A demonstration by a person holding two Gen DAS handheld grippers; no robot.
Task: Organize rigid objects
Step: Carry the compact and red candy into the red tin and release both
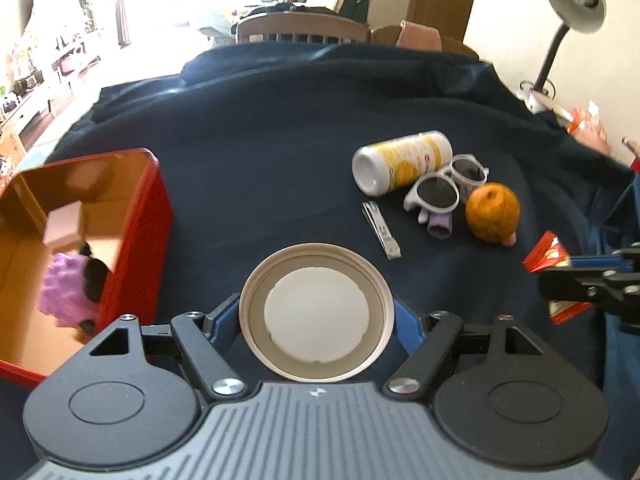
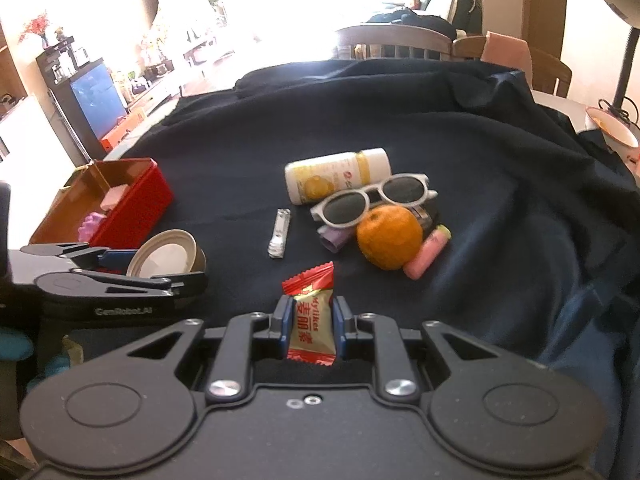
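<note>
My left gripper (image 1: 315, 307) is shut on a round beige lid (image 1: 316, 276) with a white inside, its blue pads pressing both edges just above the dark cloth. The right wrist view shows that lid (image 2: 166, 258) beside the red box (image 2: 136, 208). My right gripper (image 2: 312, 312) is shut on a red and gold candy packet (image 2: 310, 320). The red box (image 1: 148, 220) at my left is open, with a pink block (image 1: 62, 226) and a purple toy (image 1: 64, 296) inside.
On the dark blue cloth (image 1: 280, 140) lie a white and yellow bottle (image 1: 404, 164), white sunglasses (image 1: 444, 188), an orange (image 1: 492, 212), a nail clipper (image 1: 382, 230), a purple item (image 1: 440, 226) and a pink tube (image 2: 426, 254). A desk lamp (image 1: 576, 0) stands at the far right.
</note>
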